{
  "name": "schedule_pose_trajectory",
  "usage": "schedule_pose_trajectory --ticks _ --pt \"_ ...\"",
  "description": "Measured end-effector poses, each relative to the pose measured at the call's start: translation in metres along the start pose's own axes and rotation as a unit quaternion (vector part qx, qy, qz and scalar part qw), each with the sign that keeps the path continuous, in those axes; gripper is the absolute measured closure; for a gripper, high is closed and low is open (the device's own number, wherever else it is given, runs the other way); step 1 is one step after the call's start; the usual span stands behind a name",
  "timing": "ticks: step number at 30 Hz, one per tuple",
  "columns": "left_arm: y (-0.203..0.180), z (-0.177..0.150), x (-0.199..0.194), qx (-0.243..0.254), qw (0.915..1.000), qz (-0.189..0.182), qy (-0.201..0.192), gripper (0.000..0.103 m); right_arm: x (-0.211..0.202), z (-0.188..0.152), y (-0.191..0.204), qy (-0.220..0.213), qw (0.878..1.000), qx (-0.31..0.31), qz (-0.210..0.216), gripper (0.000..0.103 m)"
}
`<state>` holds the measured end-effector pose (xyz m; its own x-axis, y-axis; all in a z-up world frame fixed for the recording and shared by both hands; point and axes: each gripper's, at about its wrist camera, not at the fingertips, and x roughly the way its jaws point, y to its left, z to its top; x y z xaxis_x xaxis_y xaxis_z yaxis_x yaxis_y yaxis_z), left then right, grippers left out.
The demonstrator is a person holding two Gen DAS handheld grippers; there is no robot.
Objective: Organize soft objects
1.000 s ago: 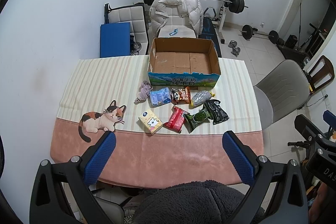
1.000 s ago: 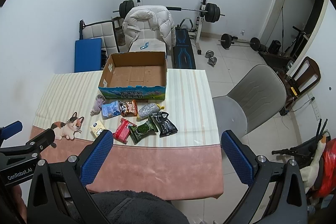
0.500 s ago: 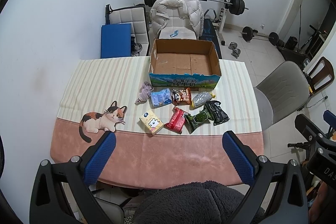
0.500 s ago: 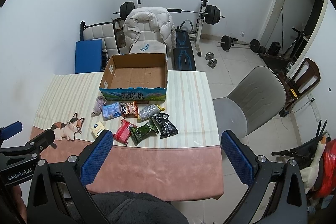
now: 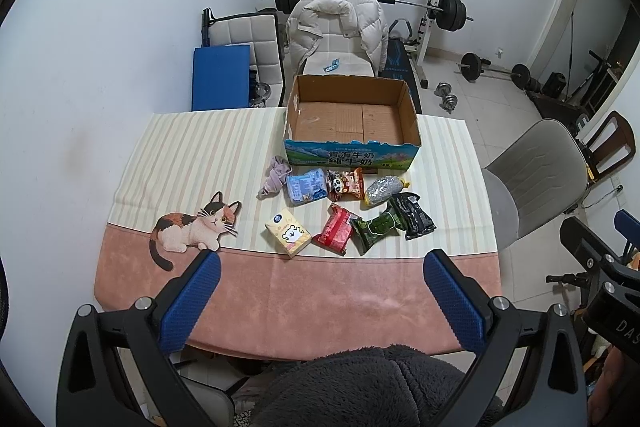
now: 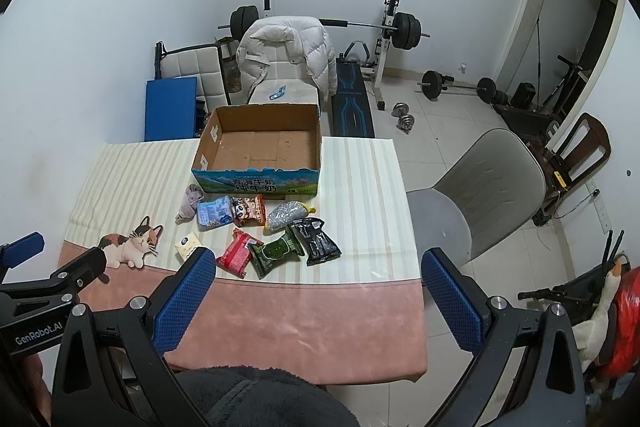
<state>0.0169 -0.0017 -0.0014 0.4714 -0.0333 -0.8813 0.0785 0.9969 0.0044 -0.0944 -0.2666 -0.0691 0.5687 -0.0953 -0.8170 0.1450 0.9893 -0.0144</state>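
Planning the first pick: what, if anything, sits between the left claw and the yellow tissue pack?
Nothing visible does. The left claw hangs open over the pink edge of the tablecloth, and only bare cloth lies between it and the tissue pack. The red packet lies just right of the pack, beside the path rather than across it.

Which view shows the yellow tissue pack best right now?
Left wrist: the yellow tissue pack lies fully visible, printed face up. In the right wrist view, that gripper's own left finger covers part of the pack.
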Motion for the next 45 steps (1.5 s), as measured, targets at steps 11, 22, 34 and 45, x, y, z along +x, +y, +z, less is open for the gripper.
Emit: schedule_pose_trajectory --ticks 11,22,34,45 --pt "0.002 0.015 0.022 0.001 1.0 -0.009 0.0 0.0 0.022 0.0 -0.005 0.014 1.0 0.018 0.018 0.0" --pt "0.06 0.032 0.236 -0.112 0.9748 -0.032 0.19 0.0 0.207 -0.015 -0.006 0.159 0.983 0.057 0.078 0.0" --pt "0.115 -0.005 0.457 -0.216 0.9162 -0.038 0.335 0.023 0.409 -0.053 0.108 0.337 0.895 0.165 0.241 0.018" --pt "0.111 -0.026 0.467 -0.097 0.9403 -0.014 0.326 0.037 0.495 -0.1 0.162 0.406 0.869 0.218 0.181 0.021"
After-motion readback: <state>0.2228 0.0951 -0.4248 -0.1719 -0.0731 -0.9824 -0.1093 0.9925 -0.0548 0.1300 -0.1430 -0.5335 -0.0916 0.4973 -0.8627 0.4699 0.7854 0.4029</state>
